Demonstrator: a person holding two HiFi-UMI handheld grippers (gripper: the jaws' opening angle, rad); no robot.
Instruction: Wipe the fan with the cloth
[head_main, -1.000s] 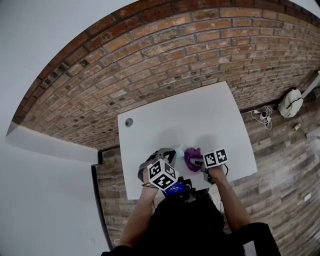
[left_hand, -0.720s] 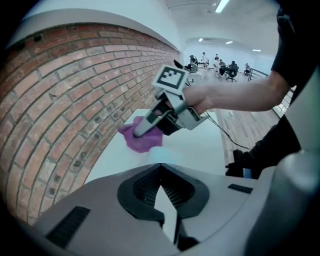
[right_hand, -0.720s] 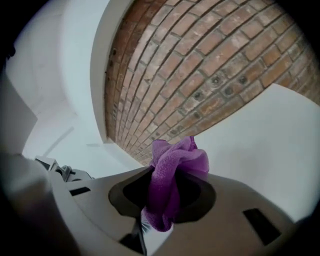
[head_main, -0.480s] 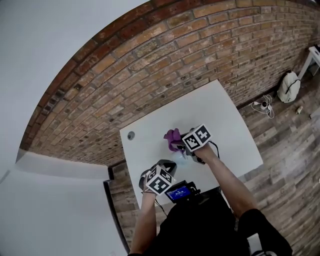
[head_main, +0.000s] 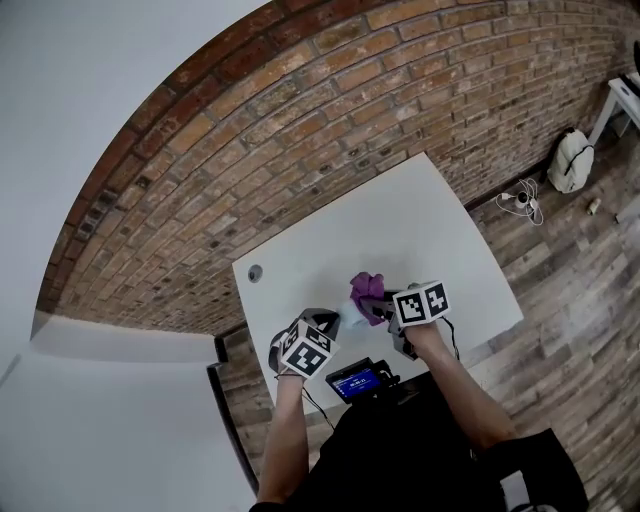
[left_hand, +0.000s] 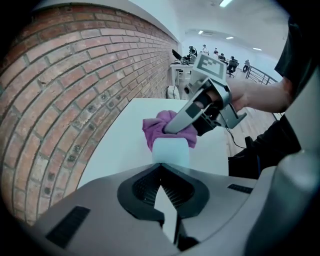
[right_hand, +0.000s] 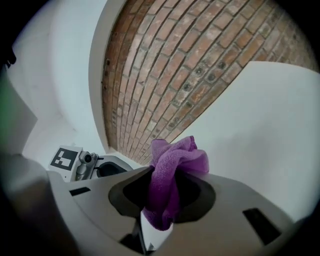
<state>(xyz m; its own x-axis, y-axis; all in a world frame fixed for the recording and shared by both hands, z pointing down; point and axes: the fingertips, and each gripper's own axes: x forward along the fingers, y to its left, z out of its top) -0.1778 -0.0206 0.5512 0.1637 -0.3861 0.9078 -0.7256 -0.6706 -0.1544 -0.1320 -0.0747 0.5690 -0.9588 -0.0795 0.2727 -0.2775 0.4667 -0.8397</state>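
Observation:
A small pale blue fan (left_hand: 170, 151) stands up from the tips of my left gripper (left_hand: 160, 167), whose jaws are shut on its lower part. In the head view the fan (head_main: 351, 316) sits between the two grippers, over the white table's near edge. My right gripper (right_hand: 167, 175) is shut on a bunched purple cloth (right_hand: 172, 167). The left gripper view shows that cloth (left_hand: 156, 130) right behind the fan's top, with the right gripper (left_hand: 176, 121) slanting down onto it. Whether the cloth touches the fan I cannot tell.
The white table (head_main: 400, 220) stands against a brick wall (head_main: 300, 110) and has a round cable hole (head_main: 255, 272) at its far left. A device with a blue screen (head_main: 355, 382) sits at my waist. A white bag (head_main: 572, 160) and cables (head_main: 520, 200) lie on the wooden floor at the right.
My right gripper has risen with the purple cloth, from low beside the fan to up against the fan's top. The left gripper has stayed about where it was.

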